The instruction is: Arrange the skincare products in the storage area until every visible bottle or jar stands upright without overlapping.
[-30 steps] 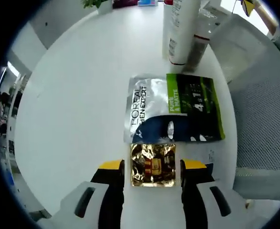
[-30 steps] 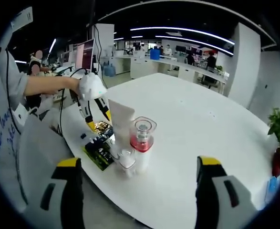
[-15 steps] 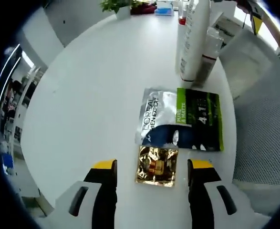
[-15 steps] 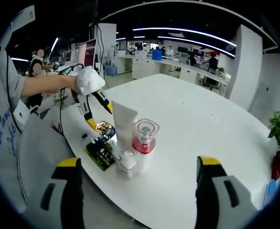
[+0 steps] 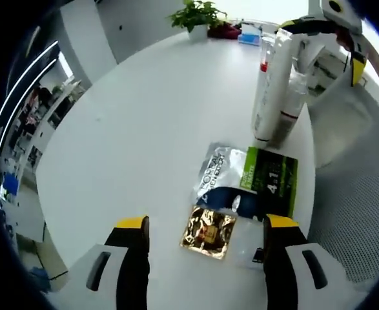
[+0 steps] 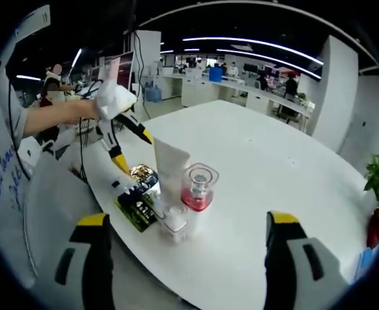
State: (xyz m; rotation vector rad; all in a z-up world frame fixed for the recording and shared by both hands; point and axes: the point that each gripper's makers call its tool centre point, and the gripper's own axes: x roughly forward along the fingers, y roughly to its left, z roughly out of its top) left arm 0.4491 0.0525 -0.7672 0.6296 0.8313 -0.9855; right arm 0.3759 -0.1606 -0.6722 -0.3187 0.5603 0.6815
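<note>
A small gold foil sachet [image 5: 208,231] is lying flat on the round white desk [image 5: 144,123], near its edge. Just beyond it, almost touching, a larger flat silver, dark blue and green sachet [image 5: 248,183] is lying too. Further along, a tall white tube [image 5: 270,97] is standing upright, and a clear bottle with a red band [image 5: 294,103] is standing close beside it.

In the right gripper view, the same group is sitting near the desk edge: the white tube [image 6: 170,169], a clear bottle with pink liquid [image 6: 197,190], a small clear jar [image 6: 174,221] in front of them, and the two sachets on the left.

The left gripper [image 5: 205,227] is hovering above the gold sachet; its yellow-tipped fingers [image 5: 132,224] are standing wide apart and holding nothing. A person's hand [image 6: 108,103] is holding it over the sachets. The right gripper [image 6: 188,219] is facing the bottles from nearby, its fingers also spread wide and empty. A green potted plant [image 5: 196,15] is standing at the far side of the desk.
</note>
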